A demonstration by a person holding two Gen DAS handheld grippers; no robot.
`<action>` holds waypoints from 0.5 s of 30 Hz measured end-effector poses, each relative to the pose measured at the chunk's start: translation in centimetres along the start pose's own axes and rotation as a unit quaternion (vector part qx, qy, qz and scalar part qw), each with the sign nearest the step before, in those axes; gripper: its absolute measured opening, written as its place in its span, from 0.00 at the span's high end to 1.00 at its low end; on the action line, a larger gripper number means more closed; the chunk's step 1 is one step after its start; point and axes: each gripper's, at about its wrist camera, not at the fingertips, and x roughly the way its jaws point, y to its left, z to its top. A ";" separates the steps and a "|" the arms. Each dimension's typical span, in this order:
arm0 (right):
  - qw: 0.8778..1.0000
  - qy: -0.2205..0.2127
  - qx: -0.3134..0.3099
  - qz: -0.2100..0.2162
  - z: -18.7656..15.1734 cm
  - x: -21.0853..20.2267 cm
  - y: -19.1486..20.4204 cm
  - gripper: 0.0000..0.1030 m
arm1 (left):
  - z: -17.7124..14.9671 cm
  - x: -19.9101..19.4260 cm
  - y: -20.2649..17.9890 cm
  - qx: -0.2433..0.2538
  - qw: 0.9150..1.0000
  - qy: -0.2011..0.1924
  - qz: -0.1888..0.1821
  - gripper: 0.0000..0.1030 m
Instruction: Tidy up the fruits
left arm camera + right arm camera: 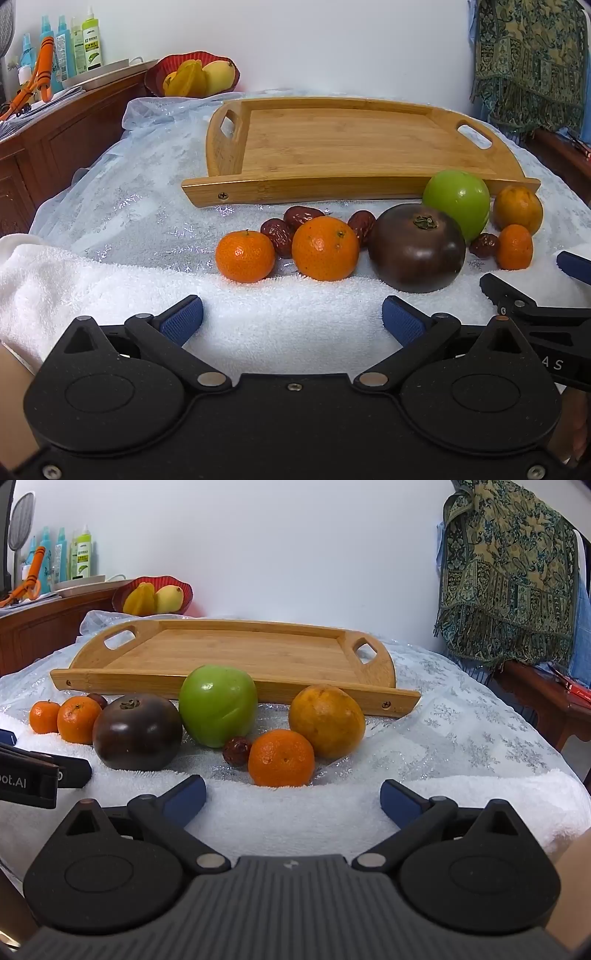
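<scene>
A row of fruit lies in front of an empty bamboo tray (351,147) (236,653). From left: a small tangerine (245,255) (43,717), a larger orange (325,248) (78,719), several red dates (275,230), a dark purple persimmon-like fruit (417,248) (137,732), a green apple (458,204) (218,705), a yellow-orange fruit (518,209) (327,722), one date (237,750) and a tangerine (514,246) (281,758). My left gripper (293,320) stands open over the white towel, short of the orange. My right gripper (293,798) is open just before the right tangerine.
A white towel (110,280) covers the near table edge over a glittery cloth (461,720). A red bowl of yellow fruit (192,75) (153,595) sits behind the tray. Bottles (74,44) stand on a wooden cabinet at left; a patterned shawl (509,572) hangs at right.
</scene>
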 end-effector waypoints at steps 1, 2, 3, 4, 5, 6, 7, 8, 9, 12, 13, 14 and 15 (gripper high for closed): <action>1.000 0.000 0.000 0.000 0.0 0.0 0.0 0.00 | 0.0 0.1 0.1 0.000 1.000 0.000 0.000 0.00; 1.000 0.000 0.000 0.000 0.0 0.0 0.0 0.00 | 0.0 0.1 0.1 0.000 1.000 0.000 0.000 0.00; 1.000 0.000 0.000 0.000 0.0 0.0 0.0 0.00 | 0.0 0.2 0.0 0.001 1.000 0.000 0.000 0.00; 1.000 0.000 0.000 0.000 0.0 0.0 0.0 0.00 | 0.0 0.2 0.0 0.001 1.000 0.000 0.000 0.00; 1.000 0.000 0.000 0.000 0.0 0.0 0.0 0.00 | 0.0 0.2 0.0 0.001 1.000 0.000 0.000 0.00; 1.000 0.000 0.000 0.000 0.0 0.0 0.0 0.00 | 0.0 0.2 0.0 0.001 1.000 0.000 0.000 0.00; 1.000 -0.001 0.000 0.000 0.0 0.0 0.0 0.00 | 0.0 0.2 0.0 0.001 1.000 0.000 0.001 0.00; 1.000 -0.001 0.000 0.000 -0.1 0.0 0.0 0.00 | 0.0 0.2 0.0 0.001 1.000 0.001 0.001 0.00; 1.000 -0.001 0.000 0.000 -0.1 0.0 0.0 0.00 | 0.0 0.2 0.0 0.001 1.000 0.001 0.001 0.00; 1.000 -0.002 0.000 0.000 -0.1 -0.1 0.0 0.00 | 0.0 0.1 -0.1 0.002 1.000 0.001 0.002 0.00; 1.000 -0.002 0.000 0.000 -0.1 -0.1 0.0 0.00 | 0.0 0.2 -0.1 0.002 1.000 0.001 0.002 0.00; 1.000 -0.003 0.000 0.000 -0.1 -0.1 0.0 0.00 | 0.0 0.1 -0.1 0.002 1.000 0.001 0.002 0.00; 1.000 -0.004 0.000 0.000 -0.1 -0.1 0.0 0.00 | 0.0 0.1 -0.1 0.002 1.000 0.001 0.002 0.00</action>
